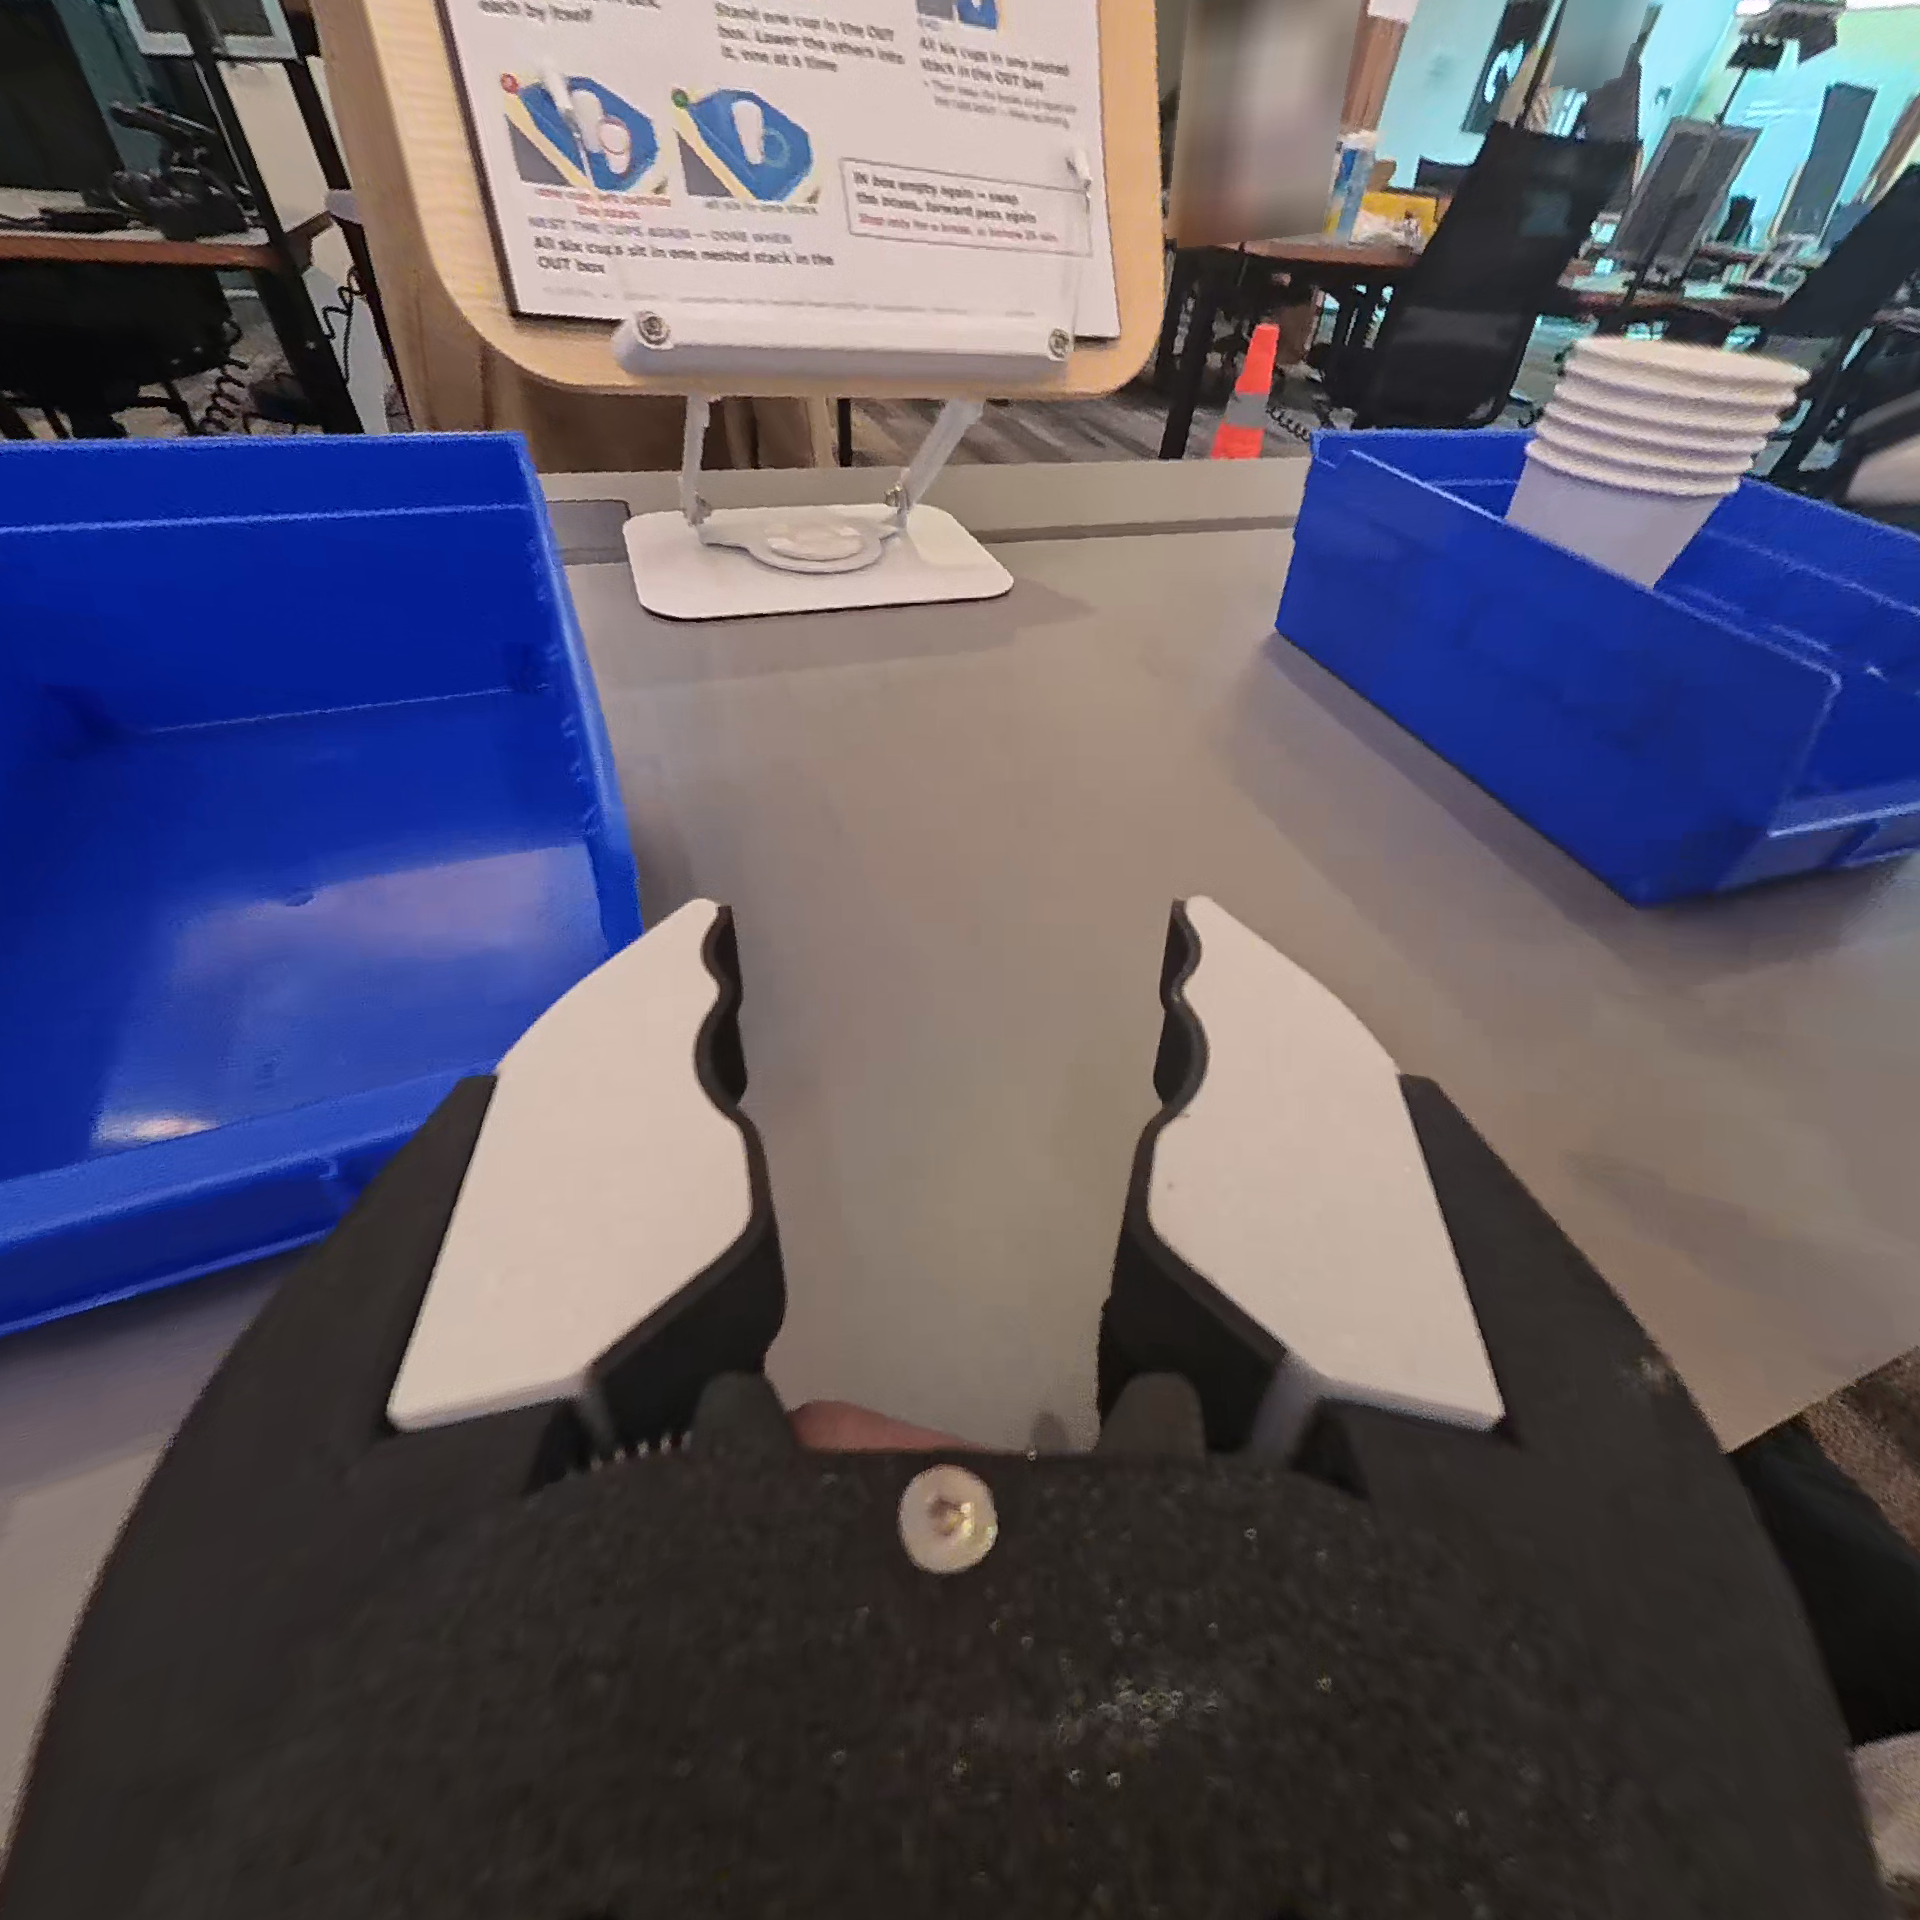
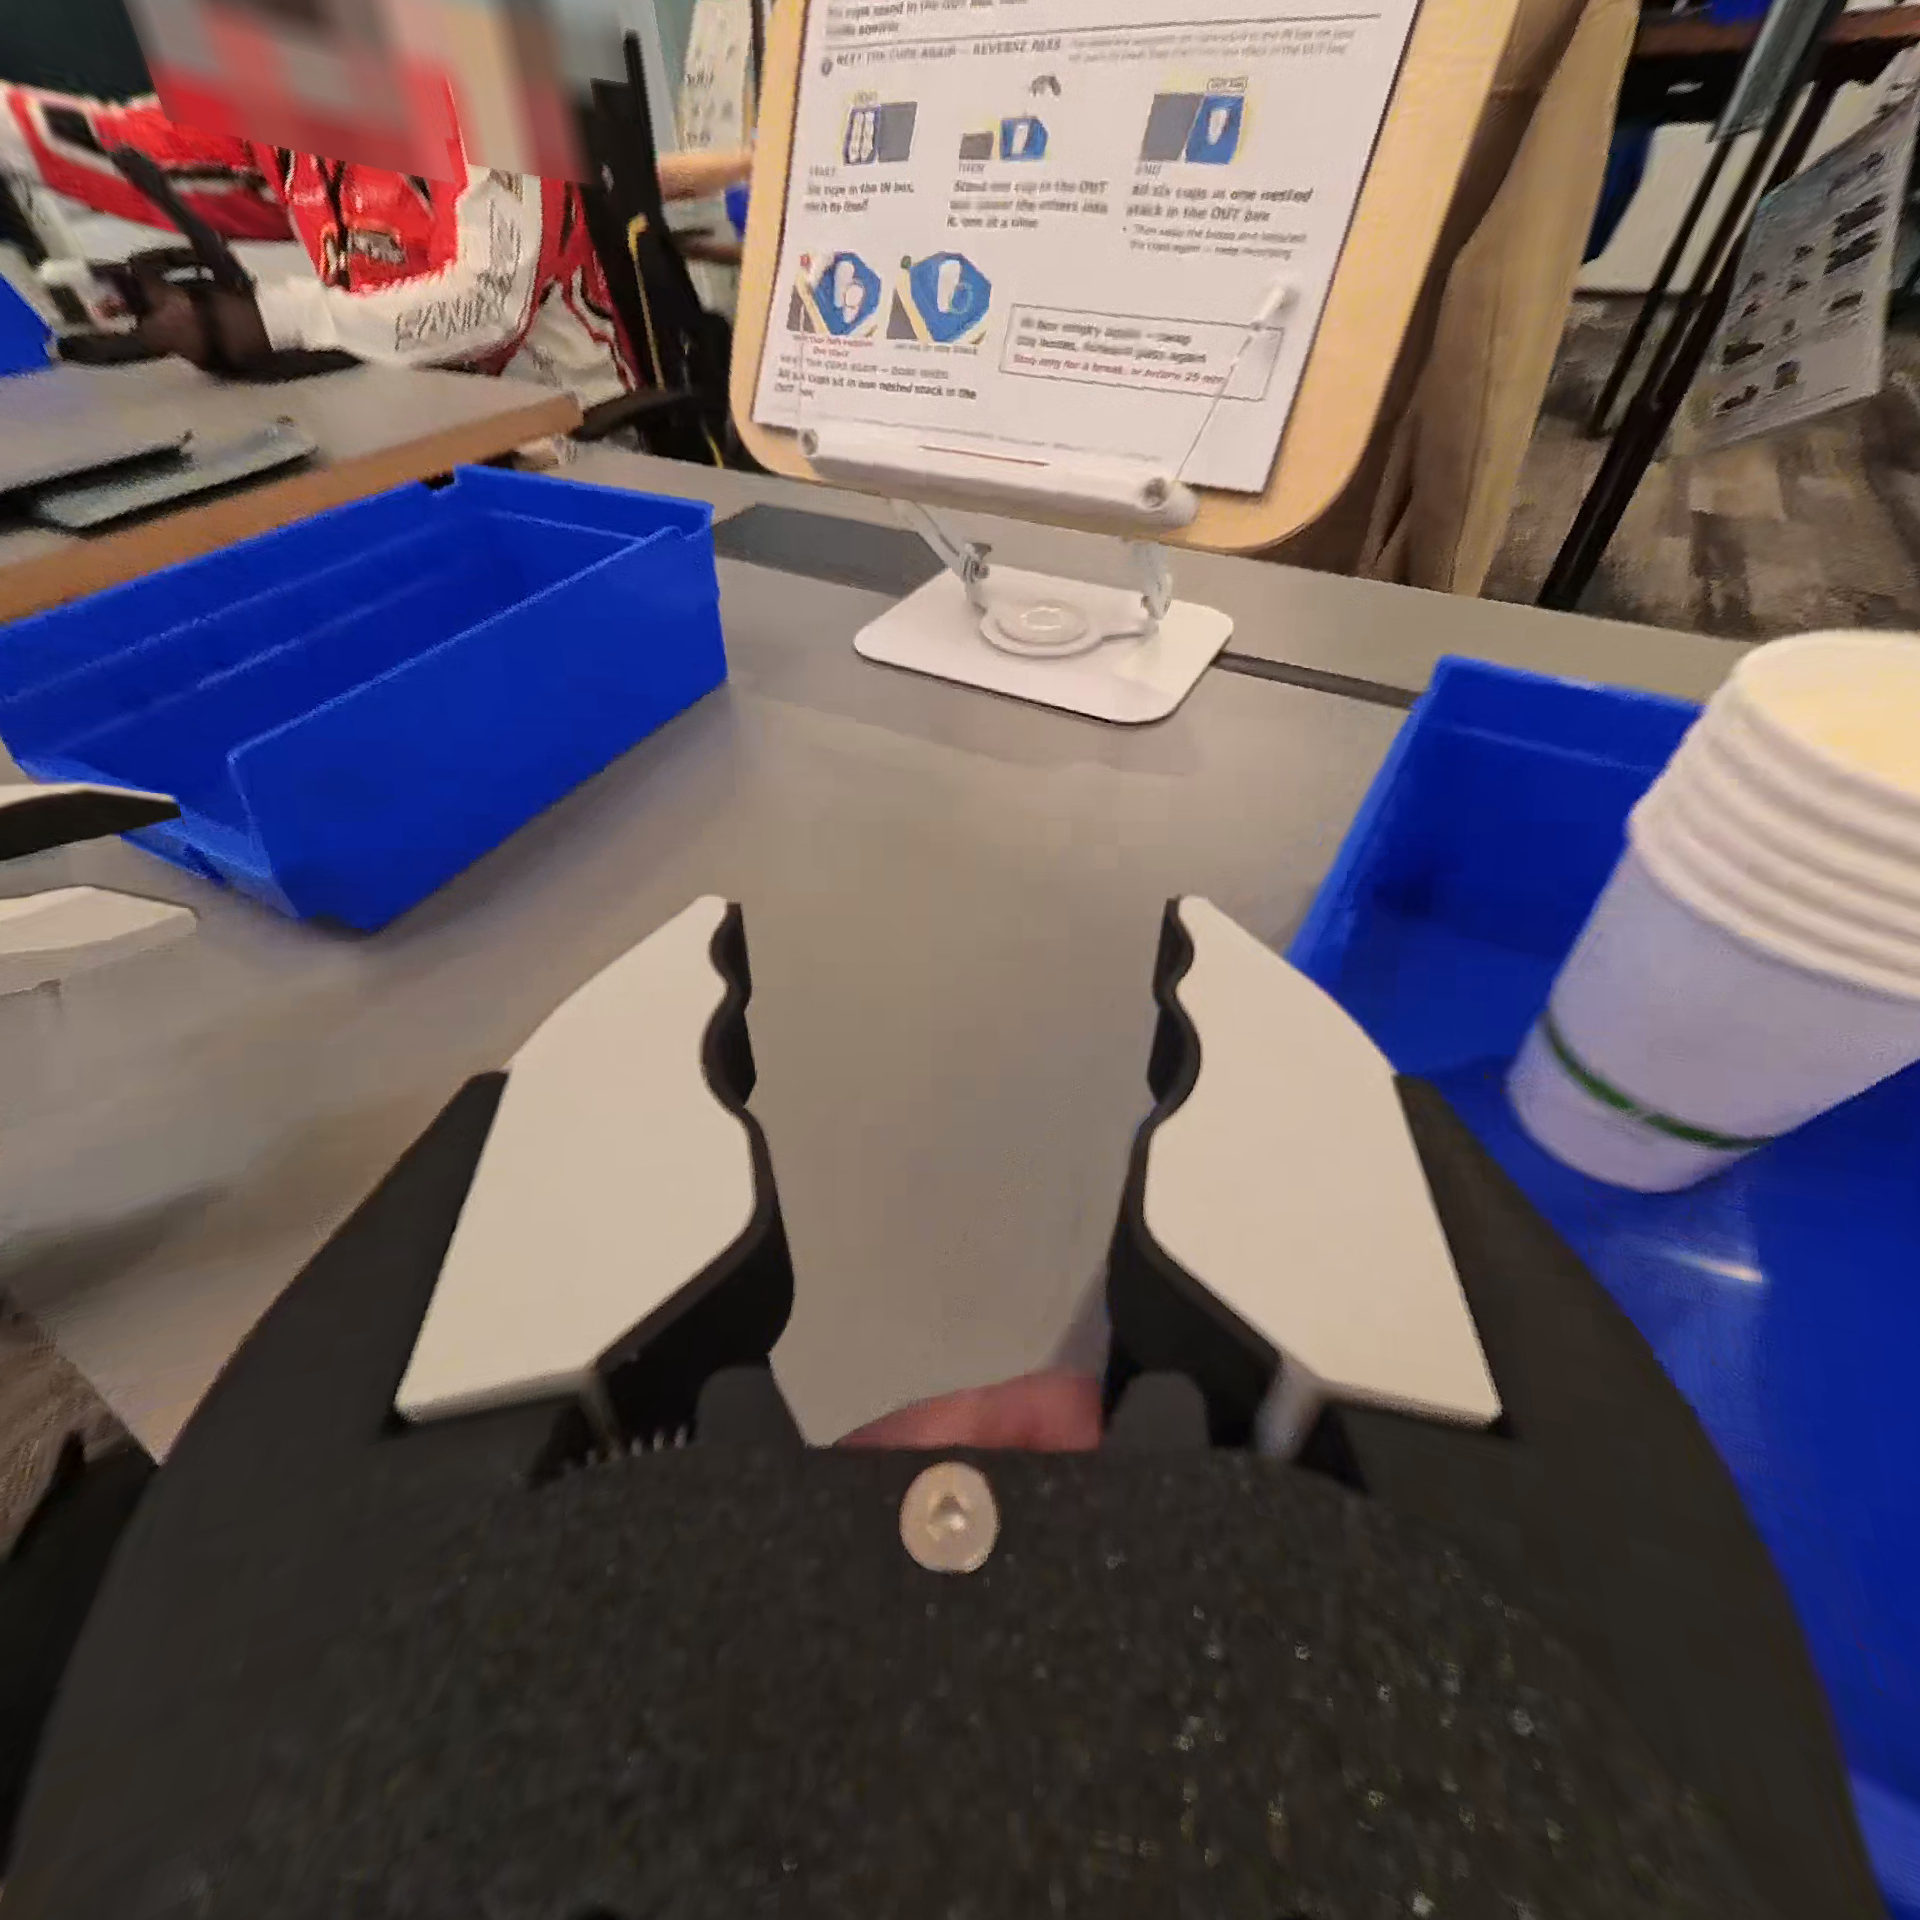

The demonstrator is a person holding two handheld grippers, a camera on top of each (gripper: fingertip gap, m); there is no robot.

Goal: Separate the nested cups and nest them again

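Note:
A nested stack of several white paper cups (image 1: 1652, 457) stands upright in the blue bin (image 1: 1558, 675) on the right; it also shows in the right wrist view (image 2: 1756, 914), close at the right, inside that bin (image 2: 1475, 862). A second blue bin (image 1: 260, 831) on the left holds nothing that I can see; it also shows in the right wrist view (image 2: 416, 686). My left gripper (image 1: 951, 935) is open and empty over the bare grey table between the bins. My right gripper (image 2: 951, 935) is open and empty, just left of the cup stack.
An instruction sheet on a wooden board with a white stand (image 1: 821, 551) stands at the table's back middle, seen also in the right wrist view (image 2: 1049, 644). The other gripper's fingers (image 2: 73, 862) show at the left edge. Desks, chairs and a seated person lie beyond the table.

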